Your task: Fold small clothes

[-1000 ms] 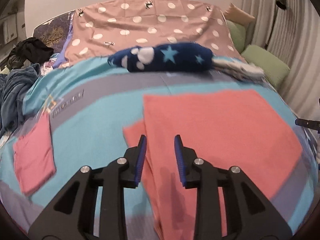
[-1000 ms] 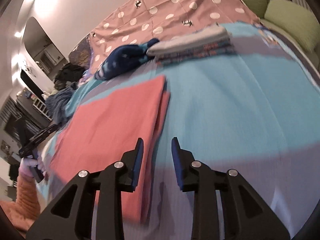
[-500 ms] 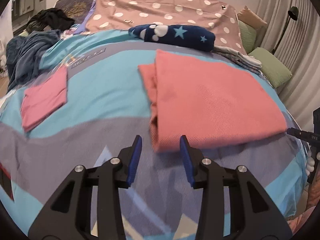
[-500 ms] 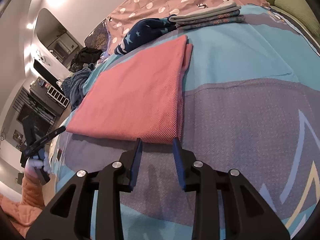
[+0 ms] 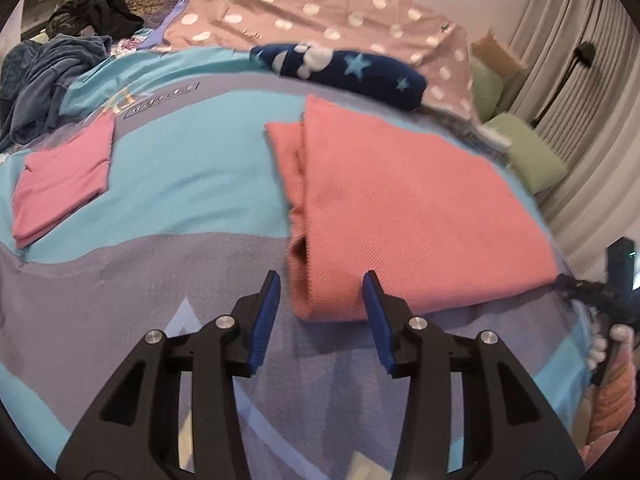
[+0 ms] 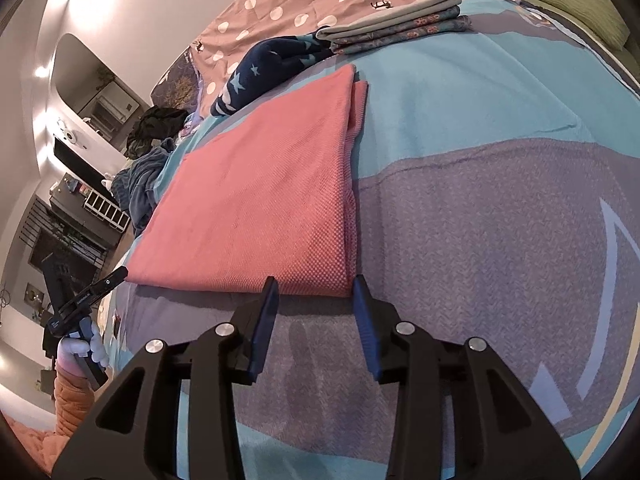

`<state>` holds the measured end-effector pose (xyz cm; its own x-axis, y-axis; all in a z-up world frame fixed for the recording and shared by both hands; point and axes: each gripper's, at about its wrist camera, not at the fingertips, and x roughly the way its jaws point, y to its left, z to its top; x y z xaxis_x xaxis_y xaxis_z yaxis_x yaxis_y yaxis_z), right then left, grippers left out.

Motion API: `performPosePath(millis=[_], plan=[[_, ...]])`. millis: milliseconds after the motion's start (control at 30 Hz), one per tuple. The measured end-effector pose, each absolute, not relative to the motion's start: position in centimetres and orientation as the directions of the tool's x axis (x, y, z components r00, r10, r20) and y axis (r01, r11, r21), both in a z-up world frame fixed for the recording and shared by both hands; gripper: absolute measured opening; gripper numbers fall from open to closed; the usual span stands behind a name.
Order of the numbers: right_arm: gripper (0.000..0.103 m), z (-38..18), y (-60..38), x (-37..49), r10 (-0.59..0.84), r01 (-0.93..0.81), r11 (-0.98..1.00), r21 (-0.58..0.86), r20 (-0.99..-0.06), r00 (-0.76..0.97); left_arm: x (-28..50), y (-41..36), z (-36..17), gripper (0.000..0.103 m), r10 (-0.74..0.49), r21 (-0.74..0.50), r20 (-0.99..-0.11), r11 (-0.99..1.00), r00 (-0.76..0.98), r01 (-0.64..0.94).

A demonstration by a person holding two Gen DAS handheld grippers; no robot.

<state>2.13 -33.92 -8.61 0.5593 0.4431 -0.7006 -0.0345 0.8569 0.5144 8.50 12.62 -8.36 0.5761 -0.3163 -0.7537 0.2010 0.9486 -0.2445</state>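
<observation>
A coral-pink knit garment (image 5: 404, 216) lies folded flat on the blue and grey bedspread (image 5: 168, 176); it also shows in the right wrist view (image 6: 260, 208). My left gripper (image 5: 320, 294) is open, its jaws on either side of the garment's near left corner. My right gripper (image 6: 314, 298) is open at the garment's near right corner, with the near edge between its jaws. Neither holds anything.
A smaller folded pink cloth (image 5: 60, 176) lies at the left. A navy star blanket (image 5: 344, 72) and a stack of folded clothes (image 6: 396, 26) lie behind the garment. A polka-dot pillow (image 5: 320, 20), green cushions (image 5: 528, 152) and a blue heap (image 5: 36, 88) ring the bed.
Both grippers pulled back from over the garment toward its near edge and opened wider. They now stand at its two near corners.
</observation>
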Motion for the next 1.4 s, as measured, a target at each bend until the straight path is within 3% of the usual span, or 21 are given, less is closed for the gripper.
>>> performPosePath(millis=[67, 233, 967, 1200, 1400], plan=[[0.039, -8.8, -33.7, 2.2, 0.427, -0.03, 0.867, 0.497, -0.712, 0.557, 8.8, 12.3, -9.7, 0.042, -0.237, -0.16, -0.793, 0.97, 0.562, 0.184], [0.039, -8.6, -33.3, 1.7, 0.365, -0.032, 0.906, 0.421, -0.742, 0.562, 7.4, 11.3, -9.7, 0.043, -0.175, -0.058, -0.777, 0.976, 0.605, 0.209], [0.039, -7.2, -33.3, 2.0, 0.277, 0.034, 0.932, 0.36, -0.772, 0.572, 6.3, 12.6, -8.6, 0.042, -0.23, -0.141, -0.749, 0.972, 0.621, 0.191], [0.044, -7.1, -33.7, 0.5, 0.332, -0.011, 0.913, 0.408, -0.725, 0.603, 6.1, 7.4, -2.6, 0.041, -0.381, -0.142, -0.663, 0.909, 0.645, 0.392], [0.044, -7.8, -33.0, -0.5, 0.419, -0.12, 0.89, 0.44, -0.686, 0.595, 8.4, -3.2, -1.2, 0.041, -0.497, -0.124, -0.694, 0.796, 0.521, 0.593]])
